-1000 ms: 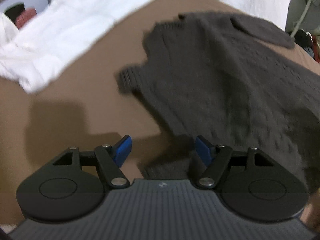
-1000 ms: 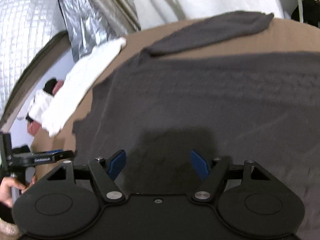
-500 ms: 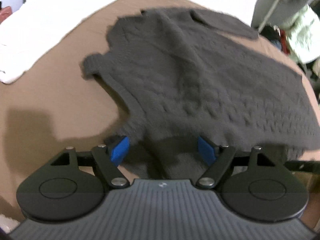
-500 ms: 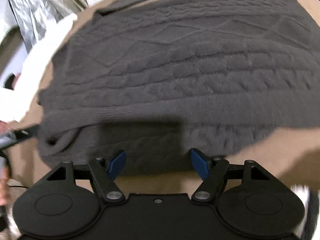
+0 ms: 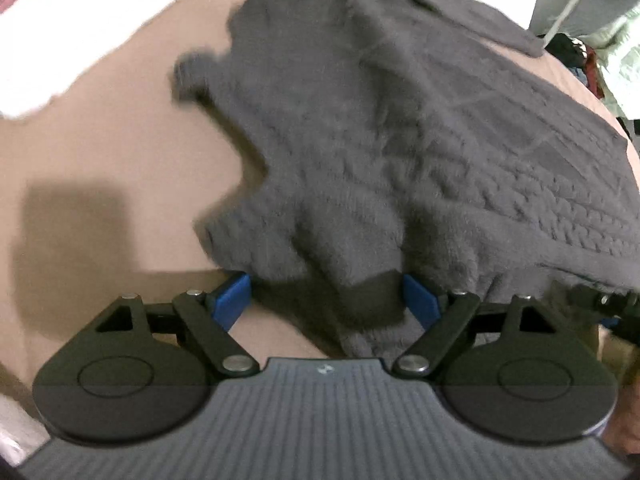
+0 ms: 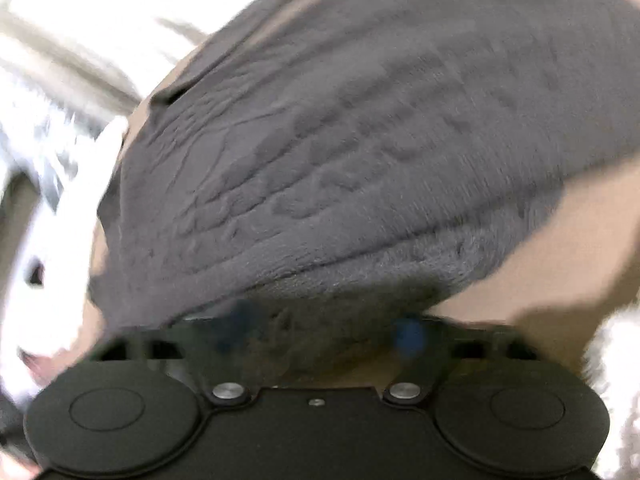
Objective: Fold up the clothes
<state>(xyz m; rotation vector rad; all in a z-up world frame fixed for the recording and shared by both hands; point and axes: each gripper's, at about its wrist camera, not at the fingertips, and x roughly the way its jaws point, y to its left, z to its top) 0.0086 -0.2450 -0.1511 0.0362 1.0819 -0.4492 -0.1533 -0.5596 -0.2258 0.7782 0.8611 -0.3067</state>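
Observation:
A dark grey cable-knit sweater (image 5: 400, 140) lies spread on a brown surface (image 5: 100, 140). My left gripper (image 5: 326, 296) is low over the sweater's near edge. Its jaws are opening wide, a bunched lobe of knit lies between the blue pads (image 5: 230, 298), and neither pad presses on it. In the right wrist view the sweater (image 6: 360, 140) fills the frame, and my right gripper (image 6: 324, 324) is at its thick near hem. Those jaws are closing around the hem. They are motion-blurred, and the pads still show apart. The right gripper's tip (image 5: 612, 308) pokes in at the left view's right edge.
A white garment (image 5: 24, 40) lies on the brown surface beyond the sweater, and it also shows in the right wrist view (image 6: 60, 240). Pale curtains and piled clothes (image 5: 616, 60) stand past the far right edge. Bare brown surface (image 6: 580, 240) lies right of the hem.
The left gripper slid towards the sweater, so its edge now lies between wider jaws. The right gripper rolled and dropped from above the sweater's middle to its near hem, and its fingers are now blurred.

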